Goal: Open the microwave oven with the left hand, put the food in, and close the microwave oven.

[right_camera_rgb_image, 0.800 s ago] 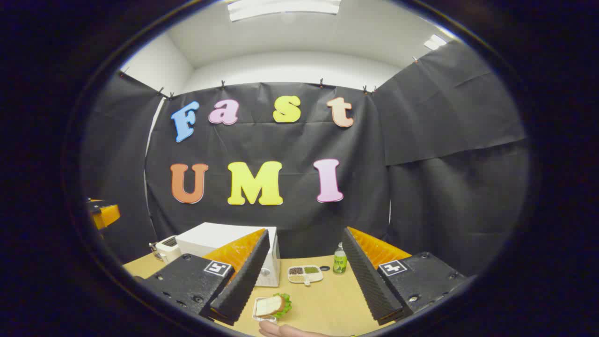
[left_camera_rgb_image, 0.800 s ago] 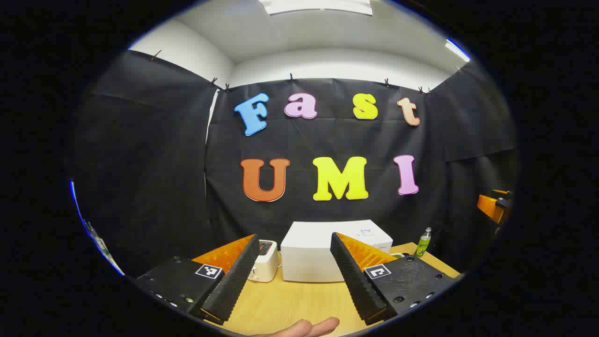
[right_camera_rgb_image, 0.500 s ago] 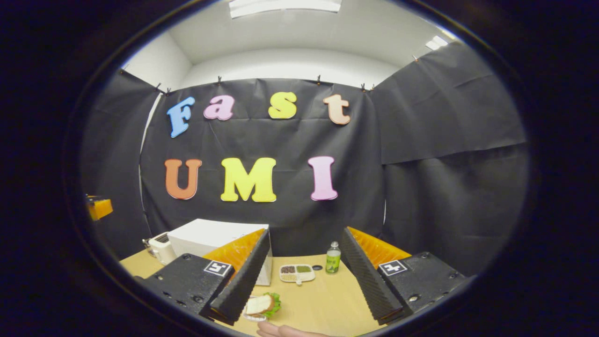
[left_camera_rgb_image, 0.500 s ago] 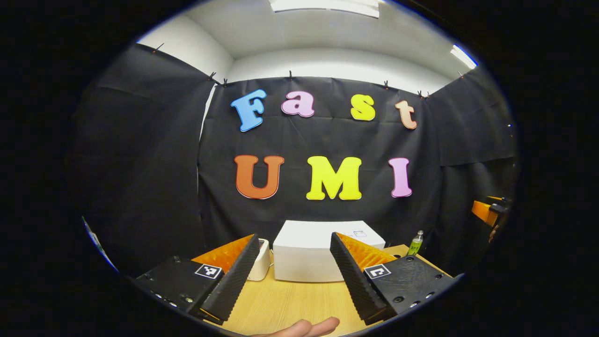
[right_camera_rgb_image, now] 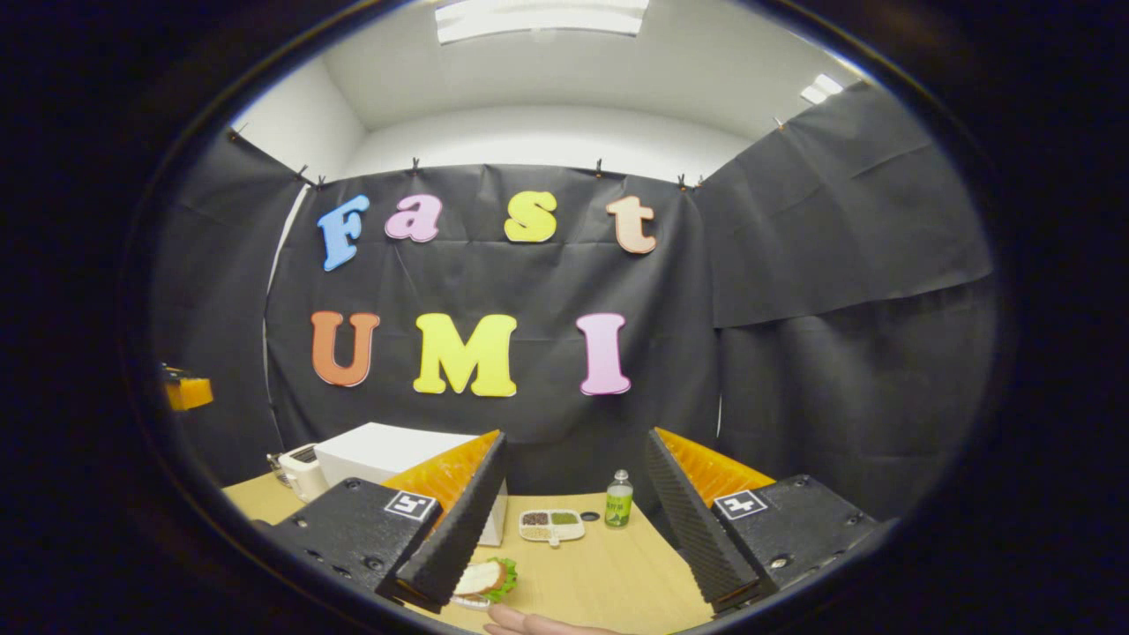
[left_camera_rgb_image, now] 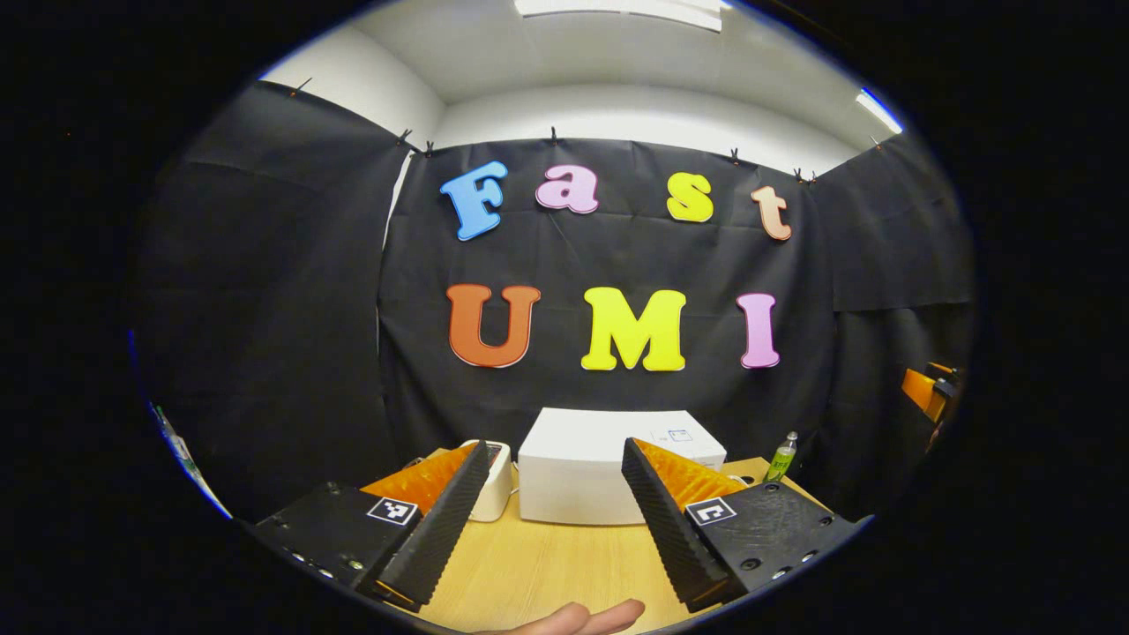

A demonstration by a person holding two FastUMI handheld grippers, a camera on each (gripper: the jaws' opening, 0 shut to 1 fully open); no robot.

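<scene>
A white microwave oven (left_camera_rgb_image: 609,467) stands shut at the back of the wooden table (left_camera_rgb_image: 547,564), straight ahead of my left gripper (left_camera_rgb_image: 554,459), which is open with nothing between its fingers. In the right gripper view the microwave oven (right_camera_rgb_image: 388,454) sits at the left. A sandwich with lettuce (right_camera_rgb_image: 485,578) lies on a small plate near the table's front, partly behind my right gripper's left finger. My right gripper (right_camera_rgb_image: 571,450) is open and holds nothing. Both grippers hover well short of the microwave.
A white toaster (left_camera_rgb_image: 492,481) stands left of the microwave. A green bottle (right_camera_rgb_image: 619,499) and a divided tray of grains (right_camera_rgb_image: 551,524) sit at the back right. A hand's fingertips (left_camera_rgb_image: 582,617) show at the bottom edge. The other gripper (left_camera_rgb_image: 926,392) is at the far right.
Both cameras shifted a little. In the right gripper view the sandwich slid further behind the left finger and the bottle and tray moved left. Both grippers stayed open.
</scene>
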